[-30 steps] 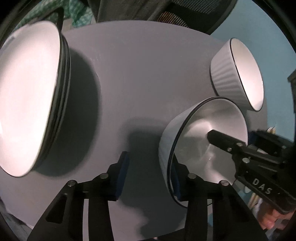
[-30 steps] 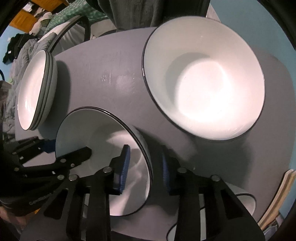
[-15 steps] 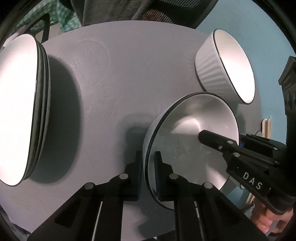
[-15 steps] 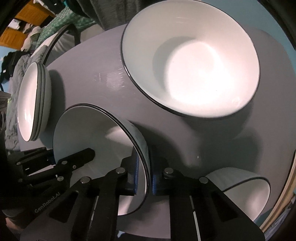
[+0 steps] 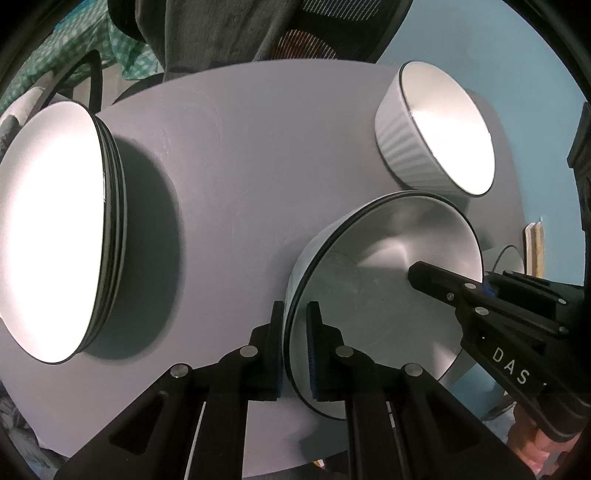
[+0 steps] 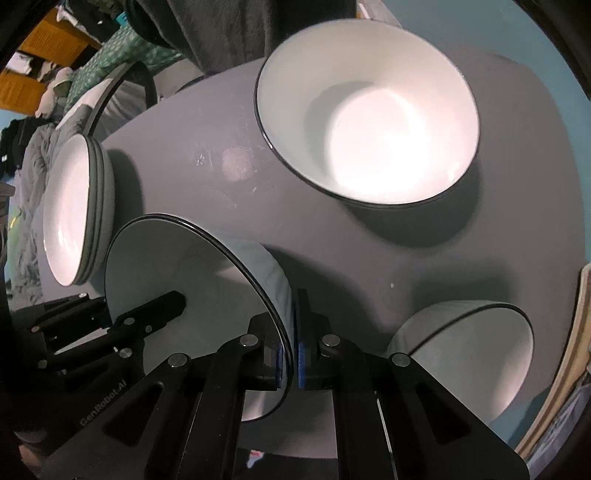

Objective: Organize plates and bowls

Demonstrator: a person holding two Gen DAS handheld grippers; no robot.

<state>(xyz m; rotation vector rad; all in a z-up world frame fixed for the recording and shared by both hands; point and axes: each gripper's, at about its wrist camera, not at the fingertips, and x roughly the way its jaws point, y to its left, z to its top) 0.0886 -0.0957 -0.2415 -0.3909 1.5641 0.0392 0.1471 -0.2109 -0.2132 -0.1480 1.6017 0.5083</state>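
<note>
A white bowl with a dark rim (image 5: 384,291) sits near the front of the round grey table (image 5: 240,177). My left gripper (image 5: 295,347) is shut on its left rim. My right gripper (image 6: 290,350) is shut on its opposite rim; the same bowl (image 6: 192,280) shows in the right wrist view. The right gripper also shows in the left wrist view (image 5: 491,314). A stack of white plates (image 5: 55,229) sits at the left. A ribbed white bowl (image 5: 436,129) stands at the back right.
A third, smaller bowl (image 6: 469,350) sits at the table's front right. A dark chair back (image 5: 295,29) and checked green cloth (image 5: 74,44) lie beyond the table. The floor is blue.
Both grippers went from open beside the bowl's rim to shut on it, one on each side. Both cameras now sit higher, with the bowl farther from them in view.
</note>
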